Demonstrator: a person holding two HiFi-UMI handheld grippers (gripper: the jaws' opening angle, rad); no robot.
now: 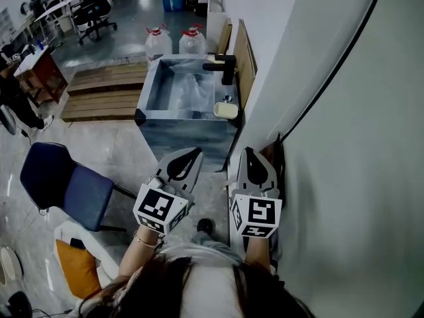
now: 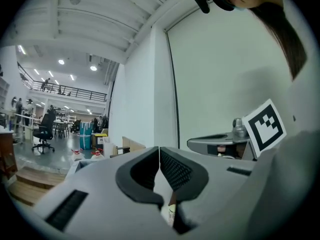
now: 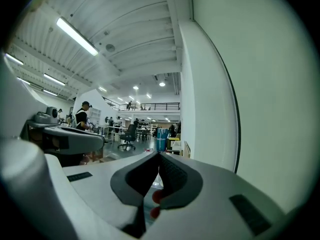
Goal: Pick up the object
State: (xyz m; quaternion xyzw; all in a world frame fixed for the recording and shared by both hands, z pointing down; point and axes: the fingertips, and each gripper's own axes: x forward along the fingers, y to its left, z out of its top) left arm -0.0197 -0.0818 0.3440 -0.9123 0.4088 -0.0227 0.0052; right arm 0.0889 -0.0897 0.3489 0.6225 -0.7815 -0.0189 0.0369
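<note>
My left claw (image 1: 196, 154) and right claw (image 1: 250, 152) both shut, empty. Best step close to grey metal sink (image 1: 149, 88) first. Open one claw wide before reaching pale yellow block (image 1: 226, 110) on rim, maybe the object.

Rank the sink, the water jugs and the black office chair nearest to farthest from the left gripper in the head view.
1. The sink, just ahead of the left gripper.
2. The water jugs, behind the sink.
3. The black office chair, far back, upper left.

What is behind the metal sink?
Two clear water jugs with red caps stand on the floor behind the sink. Its far wall hides their bottoms.
</note>
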